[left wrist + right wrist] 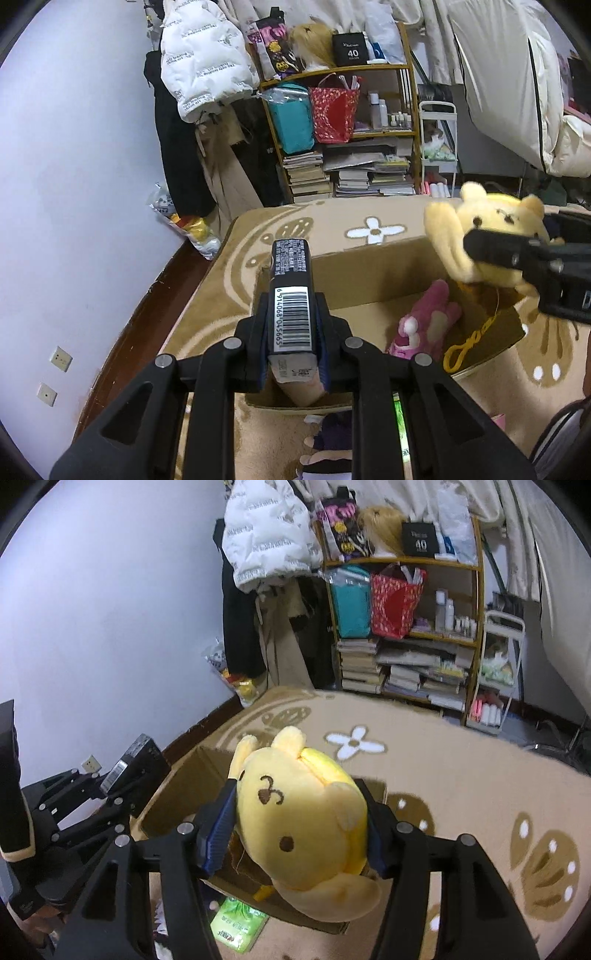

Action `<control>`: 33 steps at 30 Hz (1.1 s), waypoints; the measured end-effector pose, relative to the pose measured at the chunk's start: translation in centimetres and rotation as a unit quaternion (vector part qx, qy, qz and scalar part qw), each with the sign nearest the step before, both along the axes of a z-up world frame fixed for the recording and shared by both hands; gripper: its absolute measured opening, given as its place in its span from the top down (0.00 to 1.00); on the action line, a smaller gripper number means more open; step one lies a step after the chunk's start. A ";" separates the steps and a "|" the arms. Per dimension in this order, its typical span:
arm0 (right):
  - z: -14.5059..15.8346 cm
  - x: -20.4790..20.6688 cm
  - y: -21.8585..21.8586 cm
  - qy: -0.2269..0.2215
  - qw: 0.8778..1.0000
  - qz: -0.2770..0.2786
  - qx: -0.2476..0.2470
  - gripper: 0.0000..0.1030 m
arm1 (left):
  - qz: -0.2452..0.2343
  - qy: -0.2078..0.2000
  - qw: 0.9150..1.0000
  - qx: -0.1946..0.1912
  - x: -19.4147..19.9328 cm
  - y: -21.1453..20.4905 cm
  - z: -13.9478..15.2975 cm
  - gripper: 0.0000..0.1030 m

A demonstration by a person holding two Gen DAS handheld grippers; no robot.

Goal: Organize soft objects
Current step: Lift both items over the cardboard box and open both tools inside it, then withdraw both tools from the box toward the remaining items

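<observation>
We see a yellow plush bear [299,823] with brown stitched face, pink plush toy [424,325], tan rug [443,775] with white flower pattern, plain brown cardboard box [376,273]

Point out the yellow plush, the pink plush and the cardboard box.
yellow plush [295,823]: right wrist view, on its face.
pink plush [424,321]: left wrist view, on its body inside the box.
cardboard box [373,273]: left wrist view, on the far inner wall.

barcode label [291,319] on dark tube [291,288] held in left gripper [291,332]: digits approx. "691406804566", partly unclear. black box [350,50] on shelf top: "40". other print too small/blurred to read.
</observation>
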State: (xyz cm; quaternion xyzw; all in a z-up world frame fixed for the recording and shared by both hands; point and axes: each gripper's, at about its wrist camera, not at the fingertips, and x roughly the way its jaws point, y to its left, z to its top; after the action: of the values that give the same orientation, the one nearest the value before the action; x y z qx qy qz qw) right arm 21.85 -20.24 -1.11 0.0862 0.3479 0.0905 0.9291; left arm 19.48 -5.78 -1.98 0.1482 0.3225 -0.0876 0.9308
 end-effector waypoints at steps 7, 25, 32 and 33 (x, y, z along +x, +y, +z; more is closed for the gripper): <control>-2.8 0.6 0.3 0.032 0.999 0.010 0.002 0.37 | -0.002 0.021 1.000 -0.013 0.8 0.2 -1.4 0.79; -2.4 -0.3 -0.1 0.044 0.999 -0.002 0.025 0.06 | 0.020 0.018 1.000 -0.014 -0.1 2.1 -0.6 0.13; -1.3 -1.3 -1.2 0.059 0.997 -0.023 0.046 0.00 | 0.029 0.007 0.999 -0.027 -1.7 3.4 1.1 0.02; -1.0 -1.5 -1.3 0.058 0.997 -0.024 0.046 0.00 | 0.032 0.004 0.999 -0.023 -2.0 3.6 1.4 0.02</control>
State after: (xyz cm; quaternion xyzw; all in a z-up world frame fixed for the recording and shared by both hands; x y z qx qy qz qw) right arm 20.30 -21.52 -2.13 0.1419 0.3950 0.0788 0.9042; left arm 17.45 -2.22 -0.54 0.1164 0.3284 -0.0654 0.9351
